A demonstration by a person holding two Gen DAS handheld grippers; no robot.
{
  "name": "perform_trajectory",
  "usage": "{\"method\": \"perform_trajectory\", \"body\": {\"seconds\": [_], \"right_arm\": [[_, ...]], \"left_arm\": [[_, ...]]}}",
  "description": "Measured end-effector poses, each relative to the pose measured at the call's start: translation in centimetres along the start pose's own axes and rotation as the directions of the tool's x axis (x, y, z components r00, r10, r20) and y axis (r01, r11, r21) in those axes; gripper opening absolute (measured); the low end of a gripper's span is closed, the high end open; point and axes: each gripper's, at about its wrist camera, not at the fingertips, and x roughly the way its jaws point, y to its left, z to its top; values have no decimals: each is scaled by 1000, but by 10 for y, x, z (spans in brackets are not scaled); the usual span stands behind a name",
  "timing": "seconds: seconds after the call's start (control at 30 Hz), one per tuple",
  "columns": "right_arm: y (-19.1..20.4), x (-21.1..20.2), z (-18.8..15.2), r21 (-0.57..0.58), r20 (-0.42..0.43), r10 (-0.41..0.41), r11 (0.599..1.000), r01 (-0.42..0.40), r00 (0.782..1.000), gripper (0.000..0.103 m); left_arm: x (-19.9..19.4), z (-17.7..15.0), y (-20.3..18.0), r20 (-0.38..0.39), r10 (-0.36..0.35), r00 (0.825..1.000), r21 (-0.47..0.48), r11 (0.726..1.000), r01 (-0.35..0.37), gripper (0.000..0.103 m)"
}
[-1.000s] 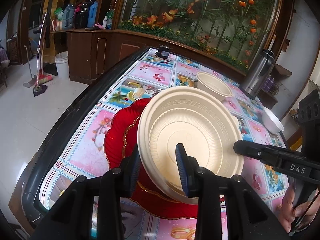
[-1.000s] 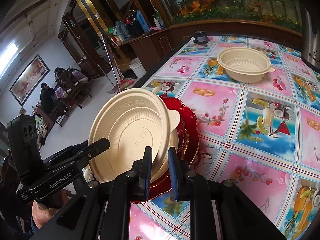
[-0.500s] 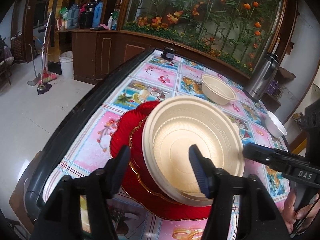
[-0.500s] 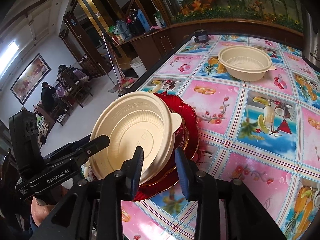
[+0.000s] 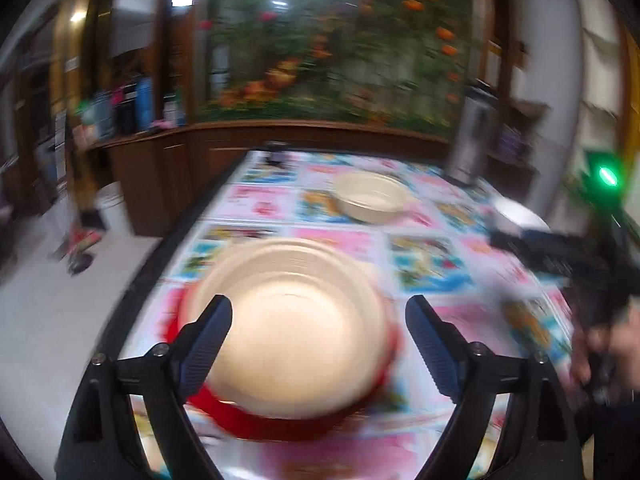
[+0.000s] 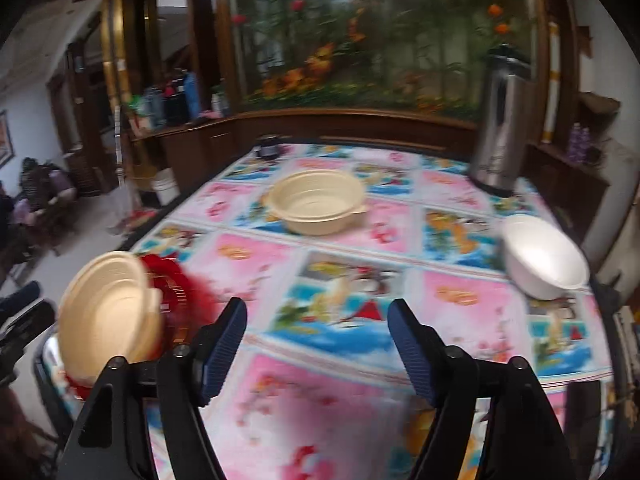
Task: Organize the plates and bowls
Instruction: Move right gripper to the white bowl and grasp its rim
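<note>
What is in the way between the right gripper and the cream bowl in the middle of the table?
Nothing visible. The right gripper, its jaws opening with nothing between them, looks across bare tablecloth to the cream bowl. The white bowl sits off to the right, and the red plates to the left.

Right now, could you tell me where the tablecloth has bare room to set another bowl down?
The widest bare patch lies ahead of the right gripper, bordered by the beige bowl beyond, the white bowl on the right and the red plates on the left. The corner at the plate stack is crowded.
</note>
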Motion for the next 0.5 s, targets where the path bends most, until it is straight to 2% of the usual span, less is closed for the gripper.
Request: {"method": "perform_trajectory", "body": {"seconds": [0.1,0.17,0.2,0.33,0.5], "right_arm": [[-40,4,4,45,-18,-9,999,10,1000,81],[-72,9,12,53,-33,-87,995,88,996,81],[-89,16,19,39,-57,-151,987,153,987,81],[-141,50,35,-15,-138,-302,953,303,943,81],[-201,92,42,28,-256,-311,944,328,915,81]], "left_arm": [[9,-3,-35,-40,-66,997,68,995,68,89],[15,-5,-53,-60,-89,994,92,991,94,89],[18,-6,-61,-72,-102,992,101,989,109,89],[26,-14,-83,-115,-121,986,139,981,137,89],[34,-20,-94,-157,-117,981,160,977,142,89]]}}
